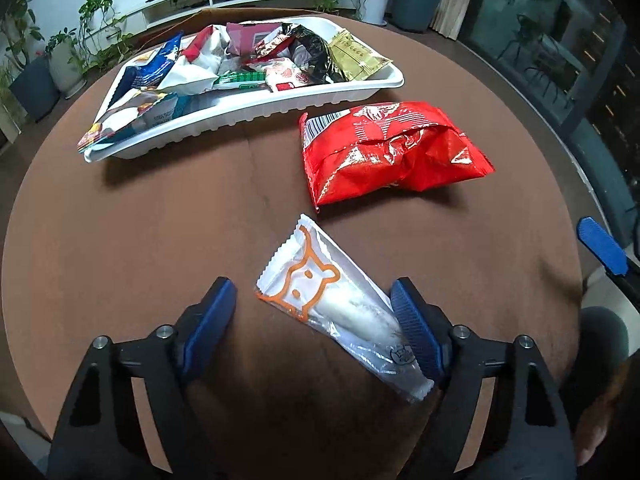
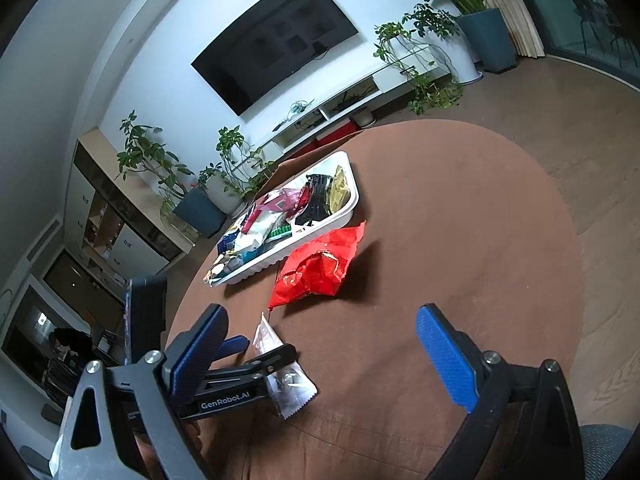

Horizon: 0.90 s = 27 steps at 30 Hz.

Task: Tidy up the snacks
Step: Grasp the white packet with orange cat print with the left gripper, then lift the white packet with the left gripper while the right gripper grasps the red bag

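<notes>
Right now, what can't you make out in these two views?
- White packet: near end hidden behind the left claw, left wrist view.
- Tray snacks: overlapping, labels unreadable; too small from the right wrist.
- Red bag: crumpled, print illegible.

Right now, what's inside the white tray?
The white tray holds a heap of snack packets: blue-and-white bags, a green one, black, gold and pink ones. Whatever lies beneath the heap is covered.

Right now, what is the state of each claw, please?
Left claw: open around the white plastic snack packet with orange bear outline, not yet gripping.
Right claw: open, holding nothing.
</notes>
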Each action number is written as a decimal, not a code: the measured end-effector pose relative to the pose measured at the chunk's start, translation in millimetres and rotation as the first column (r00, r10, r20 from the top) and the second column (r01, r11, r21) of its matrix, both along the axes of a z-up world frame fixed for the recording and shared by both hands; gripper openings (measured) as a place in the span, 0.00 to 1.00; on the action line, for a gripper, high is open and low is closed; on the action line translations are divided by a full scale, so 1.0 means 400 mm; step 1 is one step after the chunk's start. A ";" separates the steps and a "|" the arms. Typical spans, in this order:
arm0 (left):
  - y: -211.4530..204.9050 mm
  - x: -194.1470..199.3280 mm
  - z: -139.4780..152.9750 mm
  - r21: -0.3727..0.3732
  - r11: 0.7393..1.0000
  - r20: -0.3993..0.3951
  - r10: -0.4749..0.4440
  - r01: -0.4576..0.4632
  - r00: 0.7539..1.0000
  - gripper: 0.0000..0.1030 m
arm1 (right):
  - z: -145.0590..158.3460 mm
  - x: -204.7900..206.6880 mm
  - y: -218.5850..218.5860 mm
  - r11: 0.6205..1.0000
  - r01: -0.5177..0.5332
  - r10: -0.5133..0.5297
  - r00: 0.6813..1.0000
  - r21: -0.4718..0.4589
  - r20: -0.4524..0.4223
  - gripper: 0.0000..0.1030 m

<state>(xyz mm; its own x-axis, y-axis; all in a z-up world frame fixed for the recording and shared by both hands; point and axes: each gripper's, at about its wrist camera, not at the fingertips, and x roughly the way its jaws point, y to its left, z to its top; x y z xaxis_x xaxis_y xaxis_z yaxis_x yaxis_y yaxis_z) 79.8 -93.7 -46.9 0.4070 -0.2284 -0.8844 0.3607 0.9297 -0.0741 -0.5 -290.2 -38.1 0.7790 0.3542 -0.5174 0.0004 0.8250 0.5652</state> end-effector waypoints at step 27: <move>-0.108 -0.028 0.011 0.022 0.991 -0.002 -0.135 0.135 0.991 0.47 | 0.024 0.065 -0.008 0.990 -0.096 0.090 0.994 -0.104 -0.061 0.92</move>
<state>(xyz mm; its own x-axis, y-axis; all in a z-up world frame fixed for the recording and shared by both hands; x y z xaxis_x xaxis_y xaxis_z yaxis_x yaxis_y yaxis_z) 68.5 -136.9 -42.5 0.3735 -0.2619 -0.8899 0.4831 0.8739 -0.0544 25.5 -293.3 -28.6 0.7139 0.3643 -0.5980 -0.0500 0.8784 0.4754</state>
